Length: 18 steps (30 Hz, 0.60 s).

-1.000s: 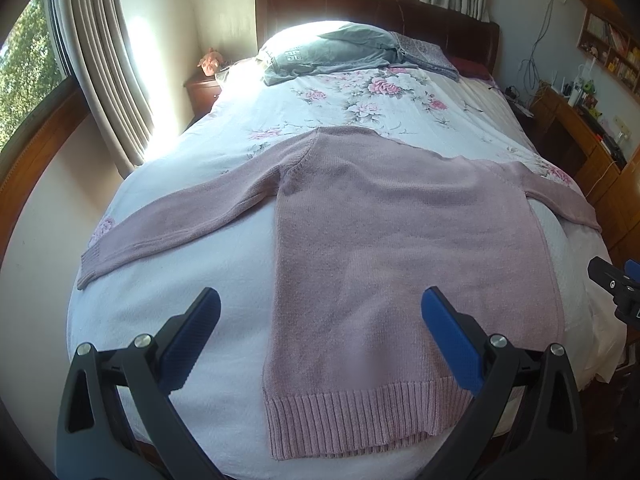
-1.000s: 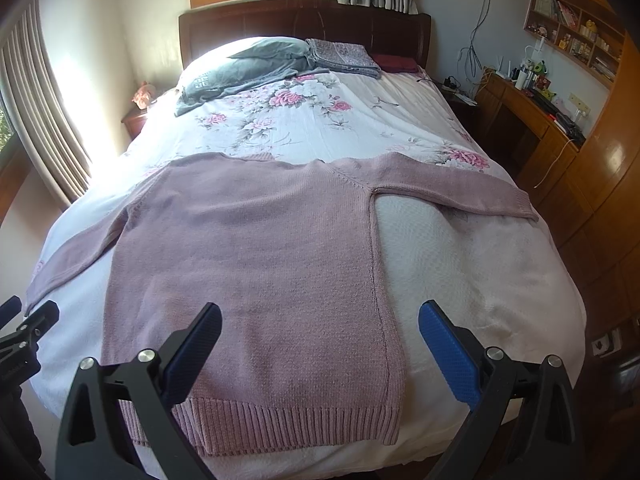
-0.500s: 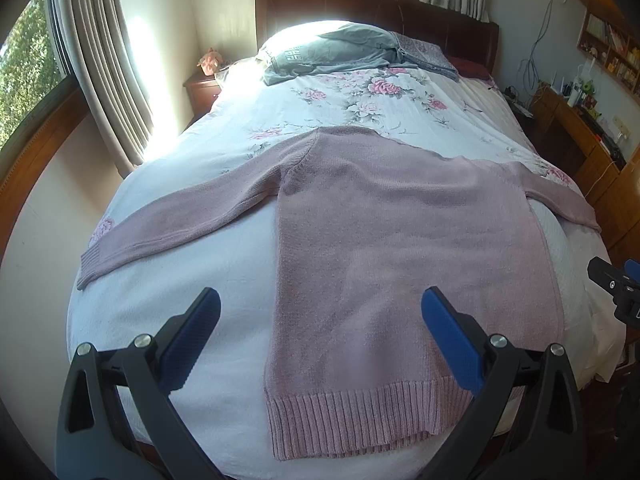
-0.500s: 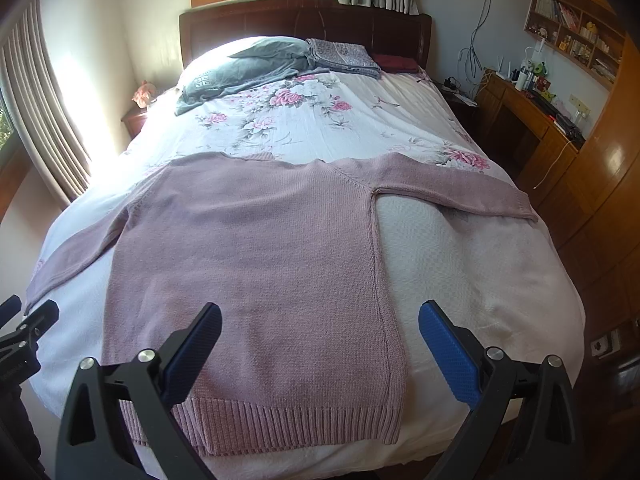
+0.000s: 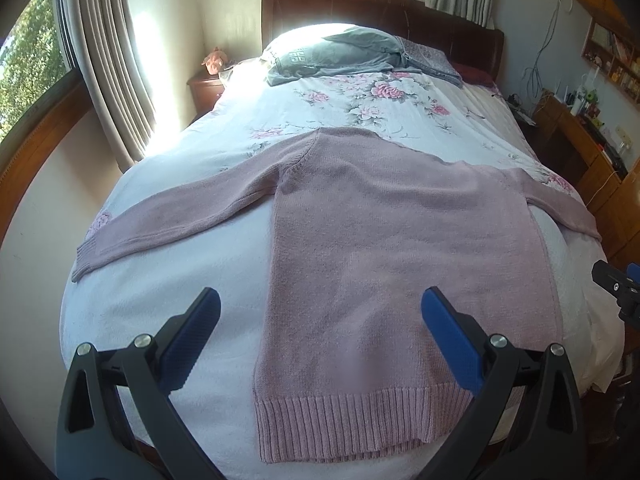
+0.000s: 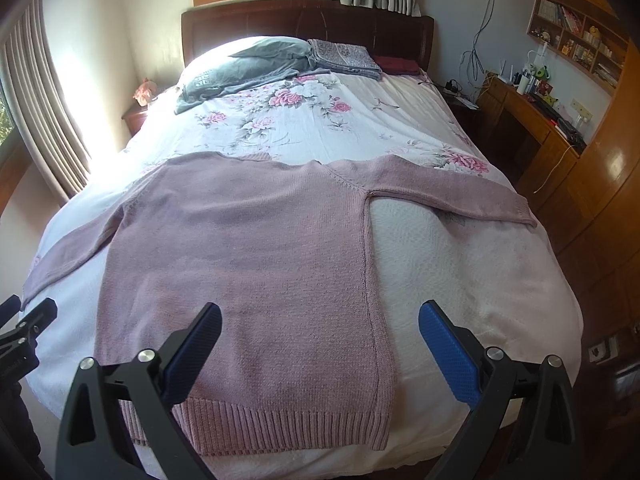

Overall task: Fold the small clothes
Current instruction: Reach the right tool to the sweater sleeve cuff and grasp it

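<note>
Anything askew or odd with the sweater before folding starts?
Nothing stands out. The pink sweater lies flat on the bed, sleeves spread, hem nearest. Both grippers, left and right, hover open, touching nothing.

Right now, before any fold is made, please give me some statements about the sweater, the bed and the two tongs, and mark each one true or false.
1. The pink sweater lies flat on the bed with both sleeves spread out. True.
2. The left tongs are shut on the hem. False: they are open and hold nothing.
3. The right tongs are open. True.
4. A grey garment lies near the headboard. True.
5. The sweater is already folded in half. False: it is fully spread, no fold is made.
</note>
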### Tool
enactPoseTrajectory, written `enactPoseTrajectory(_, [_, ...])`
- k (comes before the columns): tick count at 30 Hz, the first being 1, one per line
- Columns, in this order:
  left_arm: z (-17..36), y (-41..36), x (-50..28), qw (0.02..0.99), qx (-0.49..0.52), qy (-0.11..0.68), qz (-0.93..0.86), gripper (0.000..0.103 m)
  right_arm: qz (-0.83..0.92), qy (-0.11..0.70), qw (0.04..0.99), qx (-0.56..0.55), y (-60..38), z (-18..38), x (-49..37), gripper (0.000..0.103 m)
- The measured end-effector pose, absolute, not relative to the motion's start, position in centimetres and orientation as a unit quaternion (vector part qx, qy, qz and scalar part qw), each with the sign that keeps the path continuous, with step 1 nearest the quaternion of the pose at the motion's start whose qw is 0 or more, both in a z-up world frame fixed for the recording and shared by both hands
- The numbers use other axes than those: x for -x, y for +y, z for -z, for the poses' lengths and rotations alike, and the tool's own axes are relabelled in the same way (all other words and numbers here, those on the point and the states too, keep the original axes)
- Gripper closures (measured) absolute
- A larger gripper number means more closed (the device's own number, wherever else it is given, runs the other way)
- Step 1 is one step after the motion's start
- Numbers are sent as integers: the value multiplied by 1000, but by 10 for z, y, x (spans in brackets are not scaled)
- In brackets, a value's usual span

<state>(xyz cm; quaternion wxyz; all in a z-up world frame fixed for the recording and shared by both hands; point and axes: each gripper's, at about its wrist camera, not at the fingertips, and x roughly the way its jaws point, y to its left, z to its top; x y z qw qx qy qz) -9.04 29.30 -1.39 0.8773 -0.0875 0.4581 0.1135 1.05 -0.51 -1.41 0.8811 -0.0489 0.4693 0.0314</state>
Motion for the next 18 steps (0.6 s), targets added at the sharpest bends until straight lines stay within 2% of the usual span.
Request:
enactPoseTrajectory(4, [21,284,75,875,118,457,-106,3,-21,484,875,0,-55,20,-38,4])
enactPoseTrajectory(10, [18,245,26,878,93,453,-121,3,7,511,856,-75,-182,39,-113,4])
enactPoseTrajectory(18, [26,167,-71,875,97,459,-120,3,64,580,807,-91,-350,107,-240,4])
